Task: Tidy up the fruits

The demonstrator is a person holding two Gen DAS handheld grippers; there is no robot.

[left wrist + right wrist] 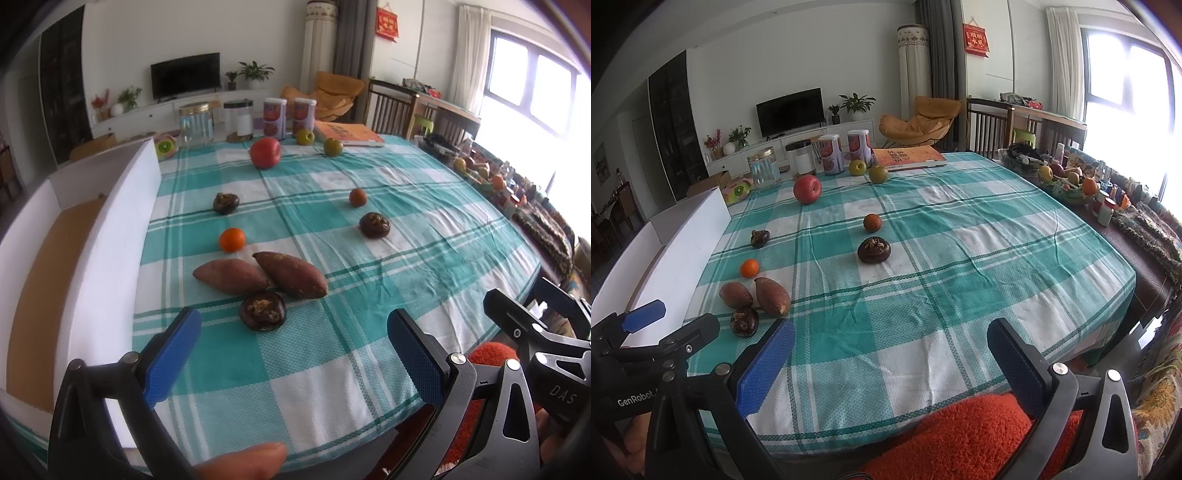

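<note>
On the teal checked tablecloth [332, 236] lie a red apple [265, 152], two green fruits [305, 137] [332, 147], a bright orange [232, 239], a darker orange [357, 197], two sweet potatoes [231, 276] [291, 274] and three dark mushroom-like pieces [262, 310] [374, 224] [225, 203]. A white box [122, 206] stands at the left. My left gripper [295, 354] is open and empty at the table's near edge, just short of the nearest dark piece. My right gripper [890, 362] is open and empty, to the right of the left one. The apple [807, 189] and white box [683, 240] show in the right wrist view too.
Two glass jars [196, 123], two cans [275, 118] and an orange book [349, 133] stand at the table's far edge. A fruit basket [1067, 182] and small bottles crowd the side table at right. Chairs stand behind the far right corner.
</note>
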